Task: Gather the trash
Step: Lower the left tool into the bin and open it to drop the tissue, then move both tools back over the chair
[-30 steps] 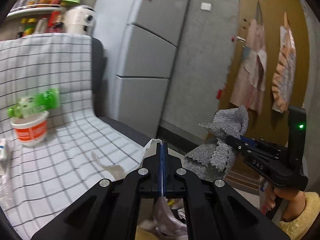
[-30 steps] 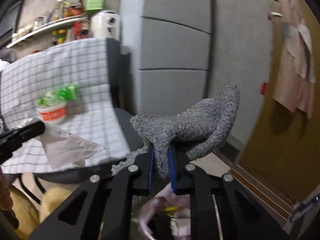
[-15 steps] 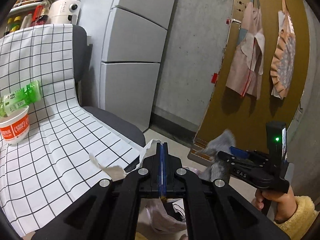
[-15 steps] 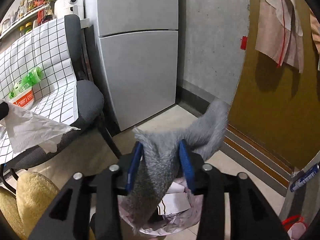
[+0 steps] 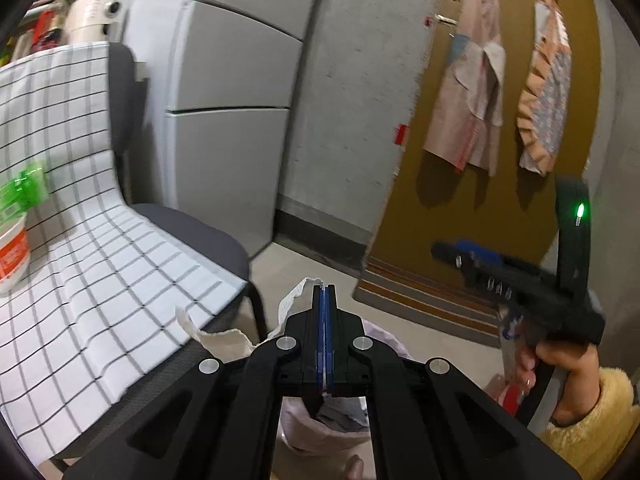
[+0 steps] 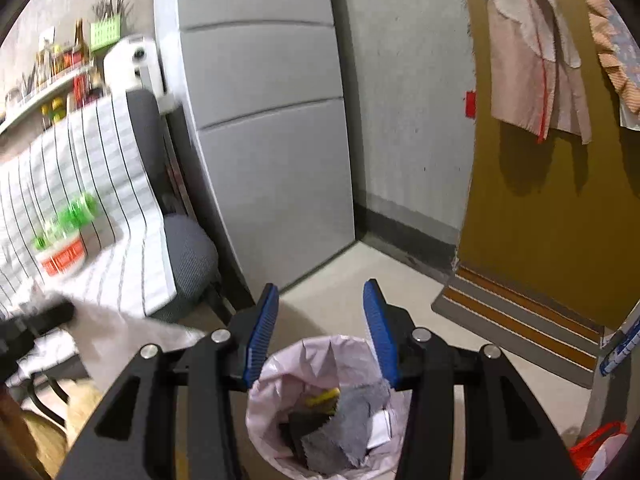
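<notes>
While the grey fuzzy cloth [image 6: 340, 432] lies inside the round trash bin lined with a pale pink plastic bag [image 6: 280, 364], it rests on dark and white scraps, beside something yellow. The right gripper [image 6: 320, 328] hangs directly above this bin with its blue-padded jaws spread apart and nothing between them. The left gripper [image 5: 324, 300] has its jaws pressed together on a crumpled white paper tissue [image 5: 224, 334], which sticks out to the left of the fingertips. Below this gripper, part of the bin is visible [image 5: 320, 436]. To the left stands a grey office chair [image 5: 200, 236] covered with a white cloth with black grid lines [image 5: 80, 280]. On the cloth are a white and orange paper cup [image 6: 62, 256] and a green plastic bottle [image 6: 70, 218] on top of it. Behind the chair is a grey refrigerator [image 6: 264, 140].
</notes>
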A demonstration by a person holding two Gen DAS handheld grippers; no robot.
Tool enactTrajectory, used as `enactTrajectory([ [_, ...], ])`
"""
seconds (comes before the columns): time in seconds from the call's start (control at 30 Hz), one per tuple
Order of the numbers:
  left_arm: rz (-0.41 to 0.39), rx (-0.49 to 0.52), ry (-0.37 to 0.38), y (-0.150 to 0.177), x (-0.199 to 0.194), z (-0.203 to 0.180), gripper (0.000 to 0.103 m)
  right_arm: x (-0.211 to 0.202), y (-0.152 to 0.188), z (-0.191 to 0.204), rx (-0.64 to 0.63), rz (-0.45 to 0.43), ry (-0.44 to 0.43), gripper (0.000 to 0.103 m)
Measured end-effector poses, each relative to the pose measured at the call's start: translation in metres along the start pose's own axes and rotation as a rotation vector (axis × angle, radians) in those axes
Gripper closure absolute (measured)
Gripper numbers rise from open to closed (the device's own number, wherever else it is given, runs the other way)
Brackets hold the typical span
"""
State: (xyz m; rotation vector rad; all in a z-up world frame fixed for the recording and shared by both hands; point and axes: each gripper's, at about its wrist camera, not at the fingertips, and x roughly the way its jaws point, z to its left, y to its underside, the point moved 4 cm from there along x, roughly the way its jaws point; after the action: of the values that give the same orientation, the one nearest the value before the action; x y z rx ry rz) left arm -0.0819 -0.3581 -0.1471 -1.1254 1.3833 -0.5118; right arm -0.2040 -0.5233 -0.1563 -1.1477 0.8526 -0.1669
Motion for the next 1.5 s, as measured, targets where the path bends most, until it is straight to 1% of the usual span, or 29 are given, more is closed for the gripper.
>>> enactTrajectory([
  [0.13,0.028,0.049,0.045,0.0,0.018,-0.021,0.103,-0.014,-0.012,-0.01,0.027,-0.053,-0.002,0.059],
  [0.27,0.057,0.082,0.087,-0.001,0.042,-0.042,0.103,-0.02,-0.017,-0.025,0.047,-0.08,0.011,0.059],
  [0.4,0.101,0.103,0.11,0.001,0.069,-0.056,0.102,-0.02,-0.018,-0.04,0.065,-0.085,0.03,0.059],
  [0.6,0.179,0.099,0.119,0.01,0.104,-0.061,0.1,-0.016,-0.016,-0.057,0.095,-0.078,0.045,0.059],
  [0.67,0.204,0.09,0.117,0.014,0.114,-0.059,0.095,-0.015,-0.015,-0.059,0.1,-0.074,0.047,0.059],
  [0.7,0.216,0.085,0.114,0.016,0.119,-0.058,0.089,-0.015,-0.015,-0.06,0.102,-0.072,0.047,0.059],
  [0.73,0.225,0.083,0.111,0.017,0.122,-0.057,0.081,-0.014,-0.015,-0.061,0.102,-0.072,0.045,0.059],
  [0.8,0.234,0.072,0.105,0.019,0.125,-0.054,0.072,-0.015,-0.016,-0.061,0.099,-0.075,0.049,0.059],
  [0.93,0.223,0.068,0.102,0.017,0.121,-0.052,0.072,-0.015,-0.017,-0.061,0.099,-0.075,0.048,0.059],
  [1.13,0.172,0.044,0.07,0.009,0.1,-0.037,0.072,-0.021,-0.022,-0.049,0.084,-0.09,0.029,0.059],
  [1.33,0.099,0.0,-0.008,0.002,0.057,-0.007,0.072,-0.03,-0.031,-0.016,0.041,-0.113,-0.016,0.059],
  [1.43,0.068,-0.032,-0.048,0.003,0.031,0.012,0.072,-0.035,-0.036,0.008,0.017,-0.124,-0.061,0.059],
  [1.5,0.045,-0.06,-0.089,0.006,0.01,0.028,0.072,-0.036,-0.038,0.026,-0.004,-0.129,-0.094,0.059],
])
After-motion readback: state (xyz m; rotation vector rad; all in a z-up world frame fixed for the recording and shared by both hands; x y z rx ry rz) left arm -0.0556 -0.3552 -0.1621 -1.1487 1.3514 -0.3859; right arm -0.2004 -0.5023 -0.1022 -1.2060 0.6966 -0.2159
